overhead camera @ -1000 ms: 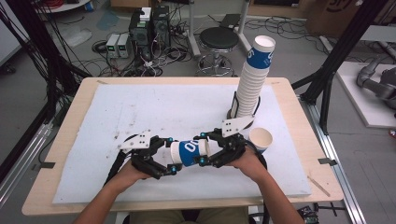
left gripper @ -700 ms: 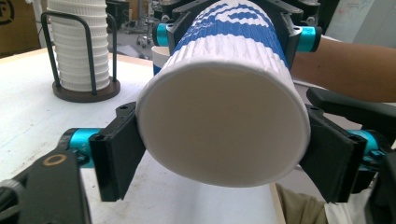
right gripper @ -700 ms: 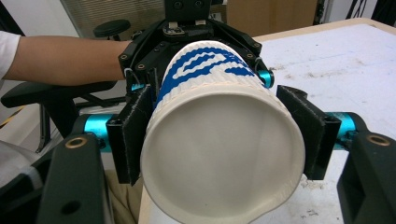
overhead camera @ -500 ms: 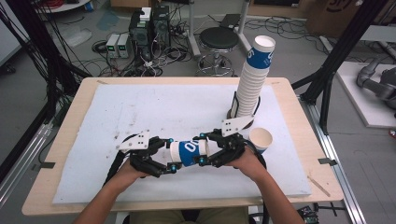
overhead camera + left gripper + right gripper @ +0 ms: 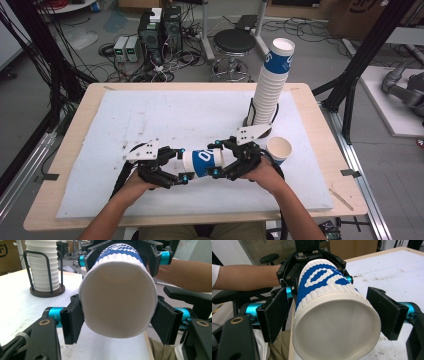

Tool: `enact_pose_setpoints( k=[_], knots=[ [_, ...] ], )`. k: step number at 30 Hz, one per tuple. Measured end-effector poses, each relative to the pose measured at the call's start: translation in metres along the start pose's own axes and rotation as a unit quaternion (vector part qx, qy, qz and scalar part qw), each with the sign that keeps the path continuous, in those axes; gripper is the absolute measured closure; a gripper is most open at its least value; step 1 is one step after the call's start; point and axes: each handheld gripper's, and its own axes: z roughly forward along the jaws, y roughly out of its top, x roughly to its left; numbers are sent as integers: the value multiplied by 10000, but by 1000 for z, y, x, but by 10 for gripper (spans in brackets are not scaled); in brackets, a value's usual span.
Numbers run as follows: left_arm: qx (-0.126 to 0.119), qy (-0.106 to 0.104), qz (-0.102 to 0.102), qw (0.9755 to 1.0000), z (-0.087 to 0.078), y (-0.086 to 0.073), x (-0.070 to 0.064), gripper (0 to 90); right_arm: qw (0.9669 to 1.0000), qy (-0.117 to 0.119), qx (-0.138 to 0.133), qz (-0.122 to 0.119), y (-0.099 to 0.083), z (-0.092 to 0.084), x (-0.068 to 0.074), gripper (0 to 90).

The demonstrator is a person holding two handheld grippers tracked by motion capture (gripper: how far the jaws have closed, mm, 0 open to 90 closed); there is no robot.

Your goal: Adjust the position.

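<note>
The left gripper has just been closing, and its fingers now clamp the rim end of the cup, pads pressed on both sides of the open mouth. The cup lies on its side, lifted above the white mat near the bench's front edge, held level between the two grippers. Its blue-printed band sits at the middle, its base toward the right. The right gripper meets the cup's base end; in the right gripper view one of its fingers stands close against the cup while the other is a little apart from it, so the fingers are open around the cup rather than squeezing it. Further right, a tall cup stack stands in a wire holder at the back, and a single upright cup stands just beside the right hand
</note>
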Motion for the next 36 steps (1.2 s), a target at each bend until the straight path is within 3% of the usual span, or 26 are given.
enact_pose_setpoints(
  k=[6, 11, 17, 20, 25, 27, 28, 33, 36],
  knots=[
    [64, 91, -2, 9999, -3, 1, 1, 325, 9999, -134, -79, -18, 3, -5, 0, 197],
    [472, 258, 73, 9985, -8, 8, 0, 324, 9992, -352, 11, -196, 9, -12, 3, 196],
    [1098, 371, 245, 9930, -13, 23, -1, 323, 9964, -530, 382, -544, 16, -12, 6, 197],
    [1353, 421, 289, 9895, -14, 31, -1, 323, 9927, -638, 642, -791, 21, -9, 8, 197],
    [1671, 484, 312, 9843, -14, 41, -1, 323, 9840, -724, 1141, -1163, 30, 1, 12, 197],
    [1821, 468, 335, 9816, -12, 45, -1, 323, 9789, -786, 1342, -1327, 33, 6, 14, 197],
    [1944, 435, 406, 9791, -11, 47, -1, 323, 9761, -815, 1441, -1407, 34, 8, 15, 197],
    [2259, 414, 455, 9722, -5, 55, -2, 323, 9646, -847, 1855, -1669, 39, 17, 19, 197],
    [2394, 404, 479, 9689, -2, 58, -2, 323, 9612, -837, 1983, -1726, 42, 20, 20, 197]
  ],
)
